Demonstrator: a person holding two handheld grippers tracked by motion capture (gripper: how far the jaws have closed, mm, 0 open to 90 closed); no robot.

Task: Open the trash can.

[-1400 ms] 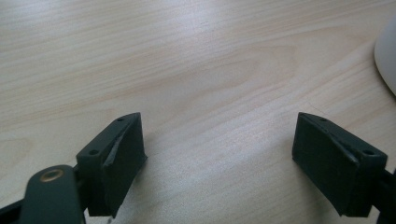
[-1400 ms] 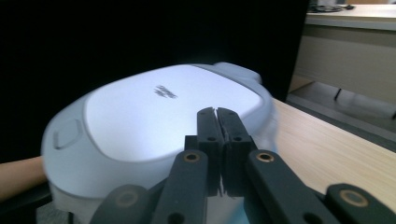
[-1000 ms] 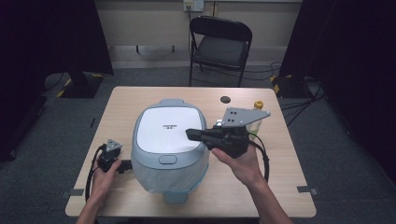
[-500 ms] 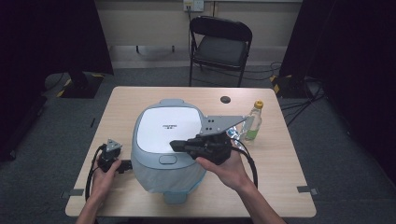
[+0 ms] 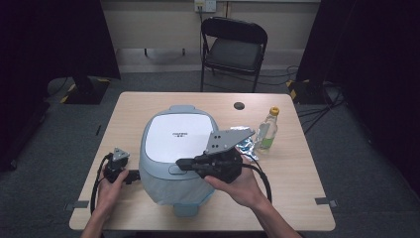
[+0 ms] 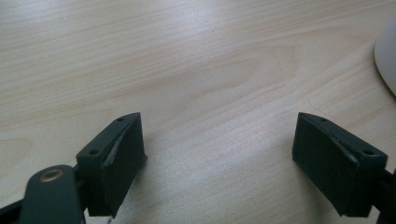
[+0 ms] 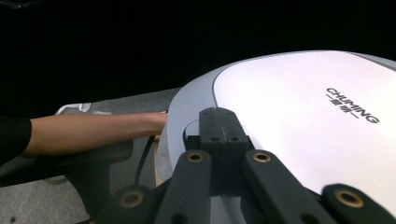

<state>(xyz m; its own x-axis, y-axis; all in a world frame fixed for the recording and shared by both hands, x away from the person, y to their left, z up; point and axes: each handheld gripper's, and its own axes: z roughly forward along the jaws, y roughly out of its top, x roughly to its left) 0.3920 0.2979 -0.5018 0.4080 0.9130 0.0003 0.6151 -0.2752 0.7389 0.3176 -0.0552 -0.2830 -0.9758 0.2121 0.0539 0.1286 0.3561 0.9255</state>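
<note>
Both grippers busy: I'm pressing the pinched-together right gripper onto the pale-blue rice cooker's near latch button; slipping off risks shoving it while the left gripper is idling spread.

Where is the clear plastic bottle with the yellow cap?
In the high view, the clear plastic bottle with the yellow cap stands upright on the table's right side, beside a crumpled foil wrapper, right of the pale blue cooker.

Black two-jaw grippers, left gripper and right gripper, brass-ringed screws behind the jaws. Grey three-cornered plates on top, black cables trailing behind.
</note>
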